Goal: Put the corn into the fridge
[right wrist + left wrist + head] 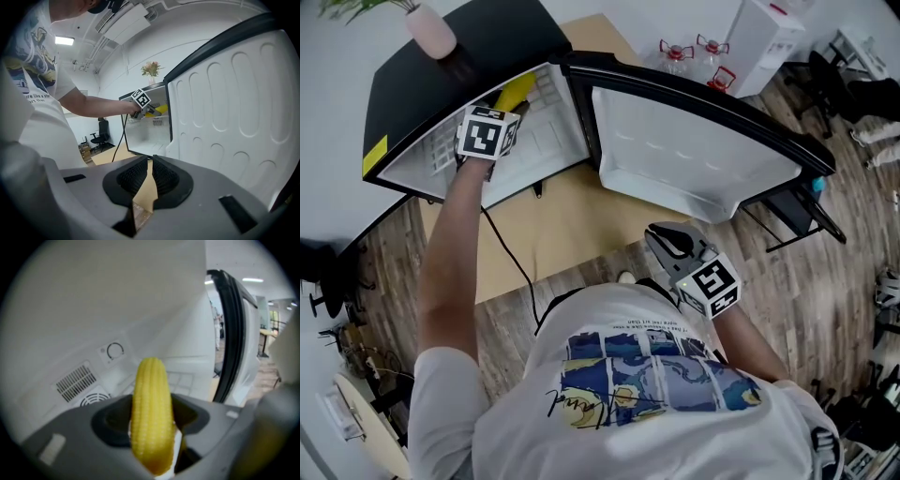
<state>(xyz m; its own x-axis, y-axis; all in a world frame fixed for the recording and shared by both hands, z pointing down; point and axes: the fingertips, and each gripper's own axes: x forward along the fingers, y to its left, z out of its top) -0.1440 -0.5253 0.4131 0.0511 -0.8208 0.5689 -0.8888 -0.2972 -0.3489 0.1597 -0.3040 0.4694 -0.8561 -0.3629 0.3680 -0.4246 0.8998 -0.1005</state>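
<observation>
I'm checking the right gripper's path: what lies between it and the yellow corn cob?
In the head view, the tan floor board and the open black fridge door's hinge edge lie between the right gripper and the yellow corn cob.

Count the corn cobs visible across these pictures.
1. The corn cob is gripped between the jaws of the left gripper, which reaches into the open fridge. Part of the fridge interior is hidden, so another could be out of sight.

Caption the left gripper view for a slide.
The left gripper clamps a yellow corn cob, pointing into the open fridge, vents ahead, door edge at right.
</observation>
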